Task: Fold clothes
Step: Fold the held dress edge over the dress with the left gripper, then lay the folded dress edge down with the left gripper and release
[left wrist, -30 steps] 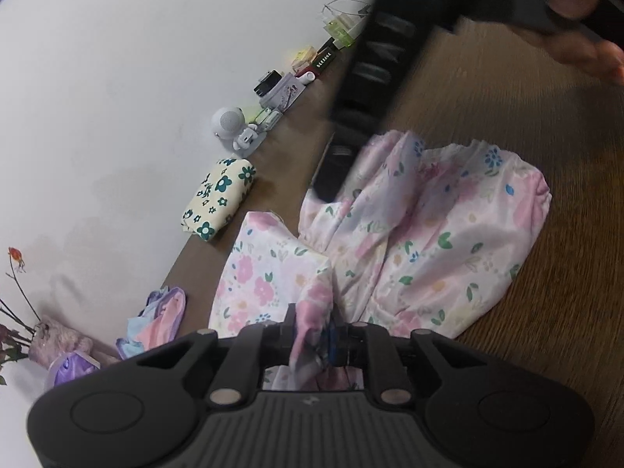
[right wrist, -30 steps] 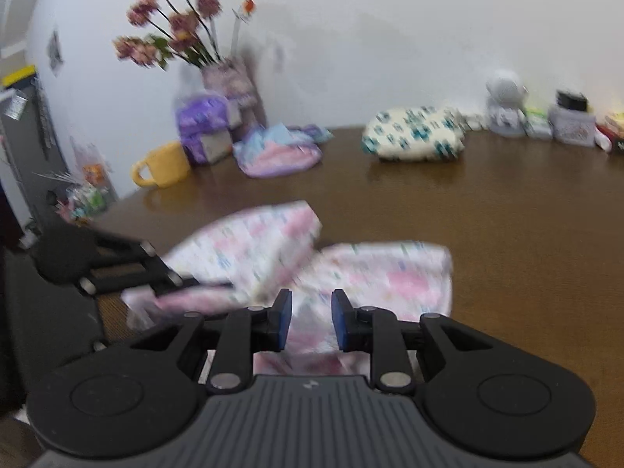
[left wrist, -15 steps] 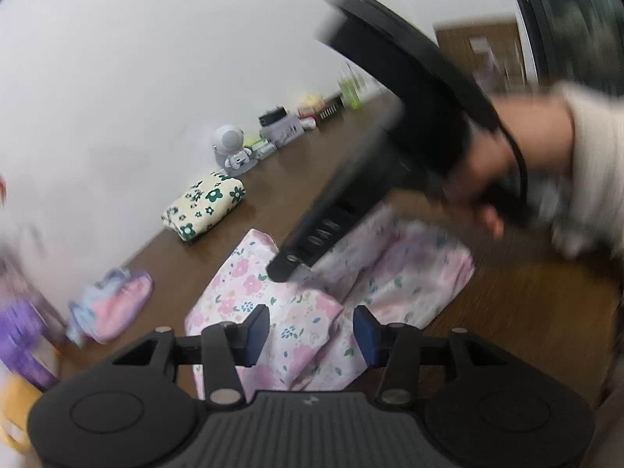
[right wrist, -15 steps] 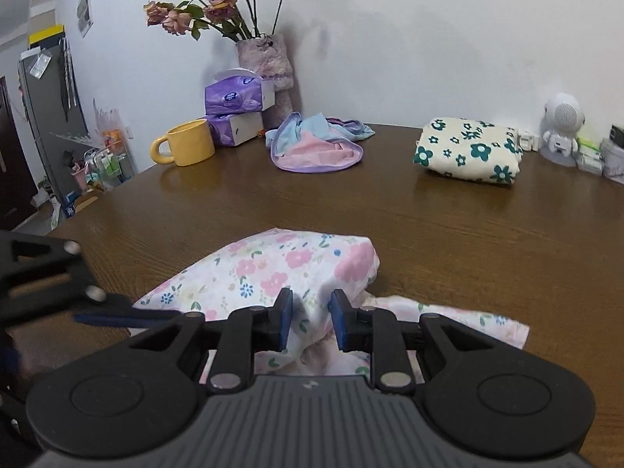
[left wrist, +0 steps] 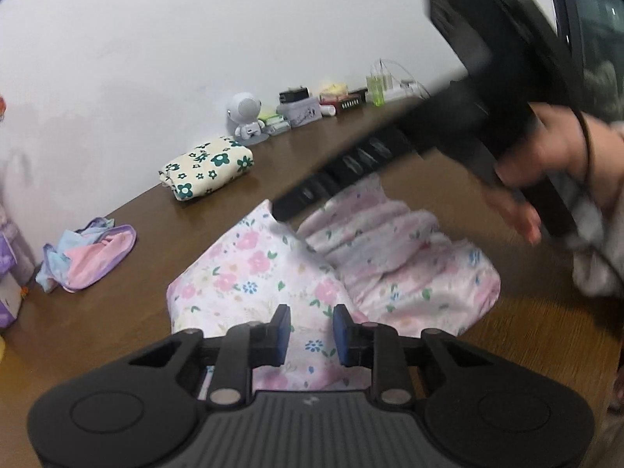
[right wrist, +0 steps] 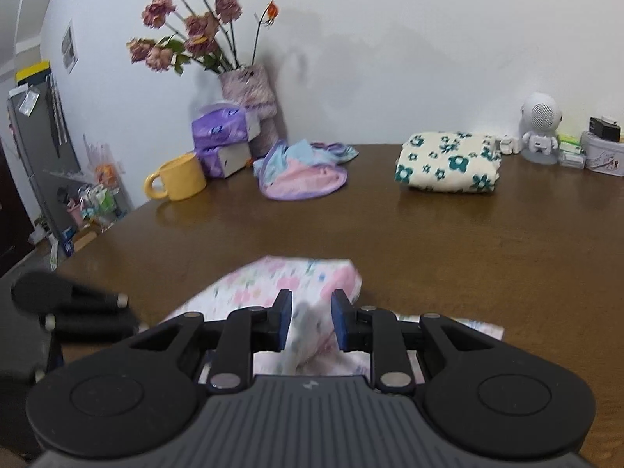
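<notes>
Folding in progress. The pink floral garment (left wrist: 273, 273) lies on the brown wooden desk (right wrist: 468, 241), nearer than the already folded cream flowered bundle (right wrist: 448, 162). One smooth flap is doubled over; the gathered, crinkled half beyond it remains loose. The left claw (left wrist: 310, 329) hovers part-open over the flap, gripping nothing. The right claw (right wrist: 311, 319) is part-open with blurred thin fabric between its pads; whether it grips cannot be told.

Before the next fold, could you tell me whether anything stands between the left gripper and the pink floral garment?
Nothing visible does. The left gripper hangs with open jaws right over the near part of the pink floral garment. The right gripper is at its far edge, off that path. The folded green-flowered cloth lies farther back.
</notes>
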Motion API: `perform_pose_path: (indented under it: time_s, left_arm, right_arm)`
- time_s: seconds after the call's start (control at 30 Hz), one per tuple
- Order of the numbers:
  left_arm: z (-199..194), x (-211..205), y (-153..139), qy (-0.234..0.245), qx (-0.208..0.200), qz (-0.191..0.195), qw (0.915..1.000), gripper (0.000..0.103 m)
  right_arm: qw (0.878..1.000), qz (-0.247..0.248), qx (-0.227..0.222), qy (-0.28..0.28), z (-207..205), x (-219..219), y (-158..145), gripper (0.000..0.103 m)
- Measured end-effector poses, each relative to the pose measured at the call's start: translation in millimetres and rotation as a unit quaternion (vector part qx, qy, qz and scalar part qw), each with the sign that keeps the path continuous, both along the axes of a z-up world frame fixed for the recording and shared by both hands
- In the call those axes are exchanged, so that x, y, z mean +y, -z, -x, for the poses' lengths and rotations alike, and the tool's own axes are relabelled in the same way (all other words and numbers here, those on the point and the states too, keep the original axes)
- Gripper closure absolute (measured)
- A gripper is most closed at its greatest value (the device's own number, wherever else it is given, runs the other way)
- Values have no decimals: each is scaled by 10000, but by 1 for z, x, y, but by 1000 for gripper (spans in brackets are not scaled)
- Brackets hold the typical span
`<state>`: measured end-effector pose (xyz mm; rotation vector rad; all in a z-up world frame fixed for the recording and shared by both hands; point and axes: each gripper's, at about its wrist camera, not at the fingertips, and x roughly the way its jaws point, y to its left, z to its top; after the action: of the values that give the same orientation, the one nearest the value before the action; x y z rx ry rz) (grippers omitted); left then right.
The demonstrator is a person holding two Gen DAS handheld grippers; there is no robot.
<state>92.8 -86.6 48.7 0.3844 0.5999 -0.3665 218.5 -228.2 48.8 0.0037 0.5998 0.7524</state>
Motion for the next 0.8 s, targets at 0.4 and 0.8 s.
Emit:
perform_pose_path:
  time_s: [0.4,0.8]
  left_arm:
    - [-4,6,12,115,175,-214,9996,80]
    - [7,40,-8,-322,-75,380,9987,79]
  right_arm:
    - [9972,-234,592,395,-45,2,17,81]
    - [9984,-192,416,345,-23,-1,11,81]
